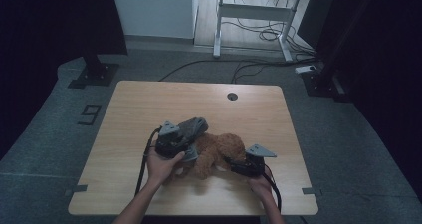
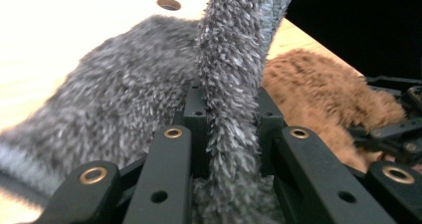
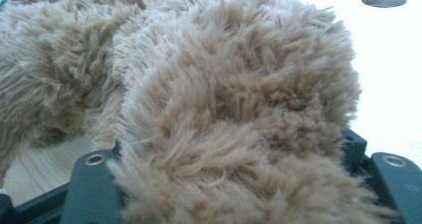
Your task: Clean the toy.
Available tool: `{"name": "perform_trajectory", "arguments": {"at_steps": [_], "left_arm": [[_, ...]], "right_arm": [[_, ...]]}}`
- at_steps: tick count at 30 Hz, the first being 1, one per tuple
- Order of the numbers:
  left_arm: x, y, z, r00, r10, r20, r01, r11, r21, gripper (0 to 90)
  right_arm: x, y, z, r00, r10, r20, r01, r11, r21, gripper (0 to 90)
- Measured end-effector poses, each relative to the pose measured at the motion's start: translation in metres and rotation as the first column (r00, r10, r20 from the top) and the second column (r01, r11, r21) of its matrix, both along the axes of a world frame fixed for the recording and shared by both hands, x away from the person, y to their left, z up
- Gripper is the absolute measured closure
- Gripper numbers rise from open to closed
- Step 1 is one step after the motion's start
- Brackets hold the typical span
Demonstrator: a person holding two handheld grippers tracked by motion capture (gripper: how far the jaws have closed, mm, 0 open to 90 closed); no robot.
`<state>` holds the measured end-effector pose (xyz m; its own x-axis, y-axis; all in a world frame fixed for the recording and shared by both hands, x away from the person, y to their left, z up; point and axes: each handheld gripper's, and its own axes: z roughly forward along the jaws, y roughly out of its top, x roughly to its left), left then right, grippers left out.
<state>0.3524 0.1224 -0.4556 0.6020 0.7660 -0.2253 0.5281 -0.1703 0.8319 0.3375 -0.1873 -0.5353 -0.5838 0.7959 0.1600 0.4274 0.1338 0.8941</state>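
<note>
A brown plush toy (image 1: 219, 152) lies on the wooden table (image 1: 149, 104), a little toward the person's side of the middle, with a grey fuzzy cloth (image 1: 191, 127) draped at its left end. The left gripper (image 1: 186, 152) sits right against that end of the toy, and its jaws are pinched tight on a fold of the grey cloth (image 2: 231, 109); in the left gripper view the fold stands upright between the two black jaws while the rest of the cloth spreads away to the left, and the brown plush toy (image 2: 318, 94) lies just beyond on the right. The right gripper (image 1: 234, 165) comes in from the toy's other end, low over the table. Its jaws stand partly apart and are clamped around a thick, furry part of the plush toy (image 3: 239, 114), which bulges up between them.
</note>
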Motion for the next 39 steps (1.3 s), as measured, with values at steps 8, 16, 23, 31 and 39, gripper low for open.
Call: {"name": "perform_trajectory", "arguments": {"at_steps": [8, 16, 23, 31, 39], "left_arm": [[-0.012, 0.034, -0.014, 0.9982, 0.059, -0.013, -0.059, 0.9982, 0.016, 74.2], [-0.015, 0.062, -0.037, 0.9898, 0.066, -0.126, -0.068, 0.9976, -0.013, 73.7], [-0.013, 0.053, -0.046, 0.9795, 0.012, -0.201, -0.026, 0.9974, -0.067, 73.6], [-0.007, 0.034, -0.044, 0.9818, -0.014, -0.189, -0.007, 0.9937, -0.112, 74.6], [0.005, 0.043, -0.031, 0.9902, -0.03, -0.137, 0.002, 0.9801, -0.199, 75.4]], "right_arm": [[0.001, -0.001, 0.0, 1.0, 0.0, -0.008, 0.0, 1.0, 0.008, 32.4], [0.001, -0.002, 0.001, 0.9996, -0.001, -0.029, 0.002, 1.0, 0.01, 31.0], [0.005, -0.005, 0.005, 0.9948, 0.012, -0.101, -0.012, 1.0, 0.006, 26.8], [0.003, 0.001, 0.007, 0.9966, 0.032, -0.076, -0.034, 0.999, -0.017, 45.5], [0.003, 0.012, 0.013, 0.993, 0.044, 0.11, -0.039, 0.998, -0.052, 52.1]]}}
